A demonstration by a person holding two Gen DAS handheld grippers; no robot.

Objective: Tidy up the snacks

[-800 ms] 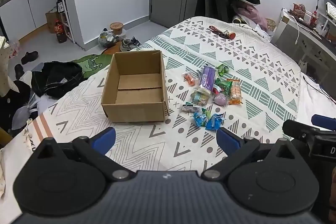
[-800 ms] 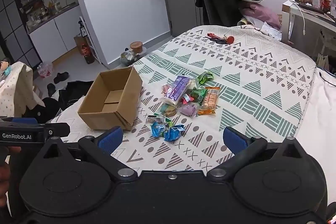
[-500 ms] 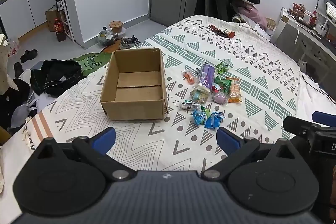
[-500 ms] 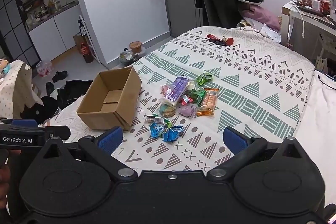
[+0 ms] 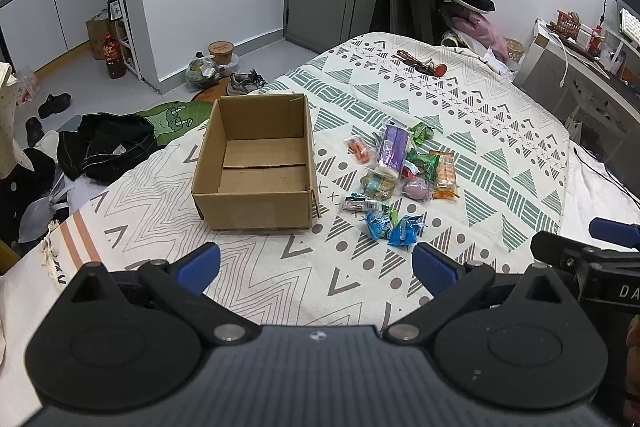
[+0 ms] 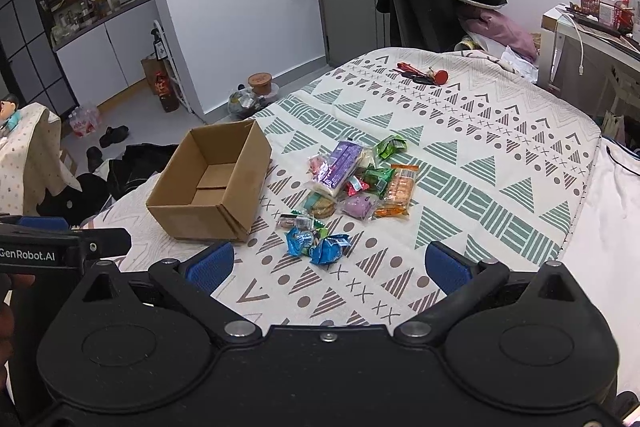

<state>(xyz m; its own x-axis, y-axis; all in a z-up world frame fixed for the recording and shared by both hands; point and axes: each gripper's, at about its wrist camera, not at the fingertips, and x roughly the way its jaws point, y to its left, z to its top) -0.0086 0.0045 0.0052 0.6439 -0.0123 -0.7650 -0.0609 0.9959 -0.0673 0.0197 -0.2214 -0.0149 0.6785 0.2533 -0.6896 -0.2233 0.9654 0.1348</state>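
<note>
Left gripper (image 5: 316, 263), body lettered "GenRobot.AI": jaws wide, empty. Cardboard box (image 5: 256, 163): open, empty, on the bed (image 5: 500, 131), left of the snacks (image 5: 394, 173). Snack packets: loose pile, print unreadable. Right gripper (image 6: 327, 263): jaws wide, empty, near the pile.

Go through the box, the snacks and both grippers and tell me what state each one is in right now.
cardboard box: upright on the bed, open, empty.
snack pile: loose on the bedspread beside the box, none packed.
blue packets: nearest the grippers, untouched.
left gripper: open, holding nothing.
right gripper: open, holding nothing.
</note>
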